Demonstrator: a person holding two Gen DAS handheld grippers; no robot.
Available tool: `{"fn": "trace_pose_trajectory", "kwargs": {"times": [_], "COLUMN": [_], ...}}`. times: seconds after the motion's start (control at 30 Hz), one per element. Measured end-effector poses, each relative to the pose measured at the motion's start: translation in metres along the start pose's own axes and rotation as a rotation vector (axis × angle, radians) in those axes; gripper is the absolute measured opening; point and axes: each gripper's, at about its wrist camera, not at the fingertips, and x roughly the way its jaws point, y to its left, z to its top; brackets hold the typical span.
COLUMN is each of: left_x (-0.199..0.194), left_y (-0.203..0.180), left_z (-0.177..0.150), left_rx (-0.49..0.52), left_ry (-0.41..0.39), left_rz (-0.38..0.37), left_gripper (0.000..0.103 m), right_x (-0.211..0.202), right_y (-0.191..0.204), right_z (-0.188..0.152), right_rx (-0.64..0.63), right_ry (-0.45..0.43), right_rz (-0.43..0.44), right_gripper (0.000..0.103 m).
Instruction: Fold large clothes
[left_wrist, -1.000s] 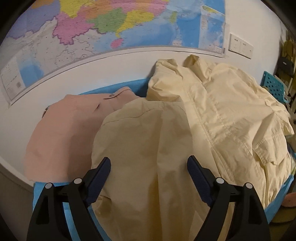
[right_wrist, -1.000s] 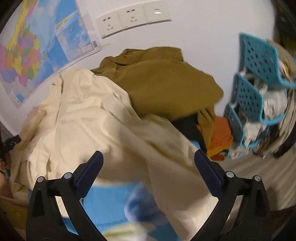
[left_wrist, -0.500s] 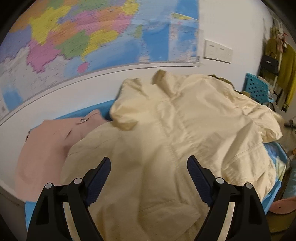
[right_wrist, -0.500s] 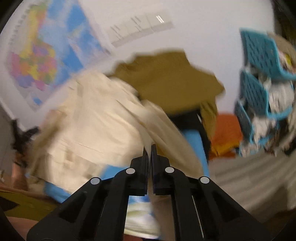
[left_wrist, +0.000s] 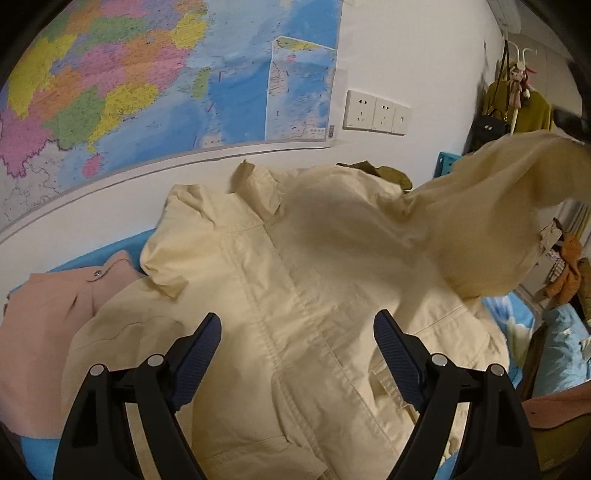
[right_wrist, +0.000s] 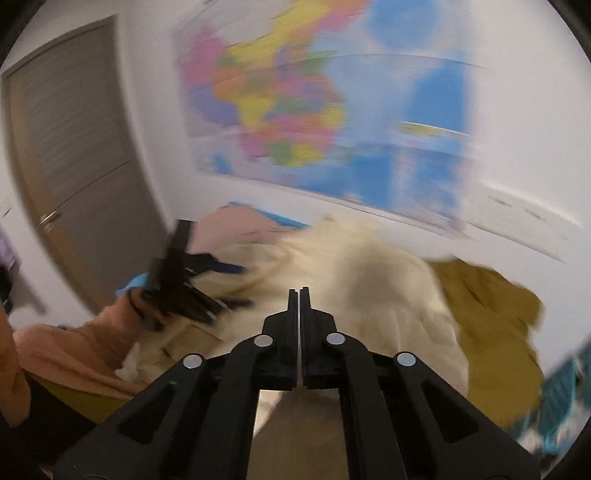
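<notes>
A large cream jacket (left_wrist: 295, 295) lies spread on the blue bed, collar toward the wall. Its right sleeve (left_wrist: 491, 206) is lifted in the air at the right of the left wrist view. My left gripper (left_wrist: 297, 339) is open and empty, hovering over the jacket's front. My right gripper (right_wrist: 299, 295) is shut, with cream cloth (right_wrist: 295, 428) hanging below its jaws; the view is blurred. The jacket also shows in the right wrist view (right_wrist: 351, 295), with the left gripper (right_wrist: 184, 284) at its left side.
A pink garment (left_wrist: 48, 325) lies left of the jacket. An olive-brown garment (right_wrist: 491, 325) lies at its right. A map (left_wrist: 166, 85) and wall sockets (left_wrist: 375, 112) are on the wall behind. A door (right_wrist: 70, 158) stands at the left.
My right gripper shut on the jacket's sleeve, lifted it and swung left toward the jacket's middle. My left gripper stayed open and shifted right along the jacket.
</notes>
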Motion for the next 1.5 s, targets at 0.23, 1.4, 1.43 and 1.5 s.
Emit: {"fn": "trace_pose_trajectory", "kwargs": {"times": [0.23,1.4,1.43,1.5], "left_x": [-0.007,0.068,0.072,0.076], "left_y": [0.028,0.063,0.064,0.064], "left_z": [-0.015,-0.014,-0.014,-0.011], "left_rx": [-0.086,-0.199,-0.201,-0.202], "left_ry": [0.001,0.300,0.305,0.302], "left_rz": [-0.015,-0.126,-0.117,-0.117], "left_gripper": [0.082,0.036,0.036,0.045], "right_x": [0.133,0.120,0.114,0.093], "right_y": [0.022,-0.187,-0.186,-0.186], "right_z": [0.022,-0.126,-0.122,-0.112], "right_rx": [-0.014,0.478,0.478,0.470], "right_ry": [0.172,0.047,0.020,-0.059], "right_rz": [0.141,-0.129,-0.130,-0.163], "right_gripper": [0.005,0.005,0.004,0.004]}}
